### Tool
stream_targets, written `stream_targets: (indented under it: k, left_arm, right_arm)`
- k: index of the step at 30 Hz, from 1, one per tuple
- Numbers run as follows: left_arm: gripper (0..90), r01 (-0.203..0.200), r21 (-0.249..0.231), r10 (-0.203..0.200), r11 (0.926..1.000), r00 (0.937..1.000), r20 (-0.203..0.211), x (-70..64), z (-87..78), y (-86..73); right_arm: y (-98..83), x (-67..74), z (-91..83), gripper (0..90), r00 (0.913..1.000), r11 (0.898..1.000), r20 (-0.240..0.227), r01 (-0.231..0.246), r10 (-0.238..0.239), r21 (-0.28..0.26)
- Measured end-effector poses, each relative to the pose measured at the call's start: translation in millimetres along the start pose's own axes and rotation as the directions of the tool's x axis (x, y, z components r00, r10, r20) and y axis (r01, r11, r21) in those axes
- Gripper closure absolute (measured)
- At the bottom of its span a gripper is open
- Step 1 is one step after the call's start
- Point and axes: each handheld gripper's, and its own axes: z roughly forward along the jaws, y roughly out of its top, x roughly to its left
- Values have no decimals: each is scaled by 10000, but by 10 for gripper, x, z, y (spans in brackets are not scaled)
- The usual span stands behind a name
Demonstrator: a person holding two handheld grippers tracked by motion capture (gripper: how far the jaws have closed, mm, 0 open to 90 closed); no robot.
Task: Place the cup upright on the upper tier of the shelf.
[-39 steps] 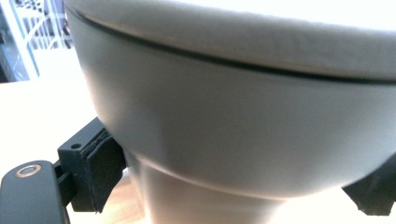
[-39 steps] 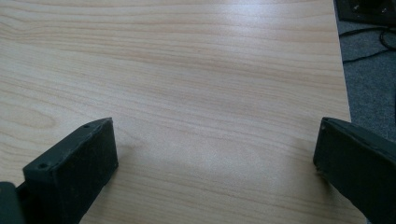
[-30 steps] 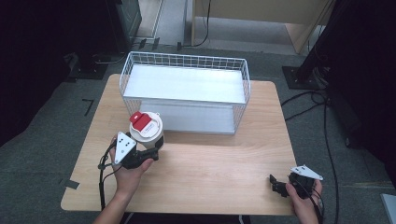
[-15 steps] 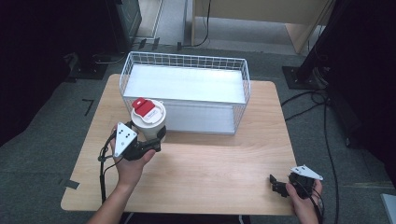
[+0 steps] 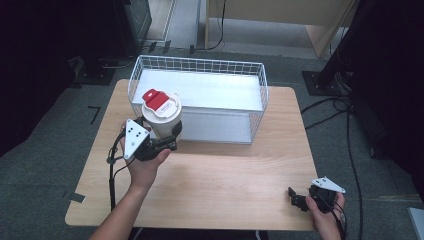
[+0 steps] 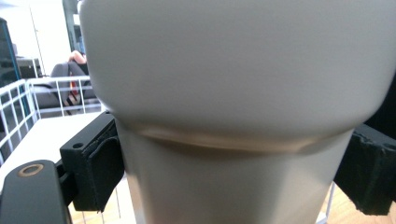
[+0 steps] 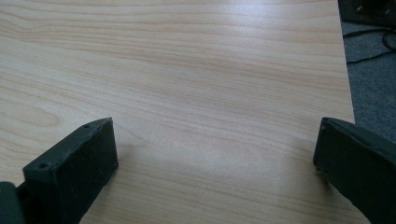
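A cream tumbler [image 5: 161,117] with a white lid and red flip tab is held upright above the table, at the near left corner of the white wire basket [image 5: 260,107]. My left gripper [image 5: 167,136] is shut on the tumbler's lower body; in the left gripper view the cup [image 6: 233,116] sits between both black pads [image 6: 100,168]. My right gripper [image 5: 296,199] rests low at the table's near right edge, open, with bare wood between its jaws [image 7: 215,154].
The wire basket stands at the back centre of the wooden table [image 5: 225,170] and has a white floor. Cables [image 5: 345,130] run over the carpet to the right. Dark stands and furniture ring the table.
My left gripper has lifted the tumbler and carried it up and toward the basket's near left corner. The right gripper has stayed put.
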Motion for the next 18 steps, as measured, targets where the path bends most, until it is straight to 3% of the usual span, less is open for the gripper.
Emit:
stream_targets:
  k: [6, 18]
  left_arm:
    - [99, -122, -409, 120, 9991, 9999, -49, -3, 84, 142]
    - [100, -343, -669, 331, 9972, 9993, -188, 37, 287, 334]
  right_arm:
    - [-1, 2, 0, 0, 10000, 10000, -17, 11, -11, 5]
    - [-1, 3, 0, 0, 10000, 10000, -45, 23, -23, 3]
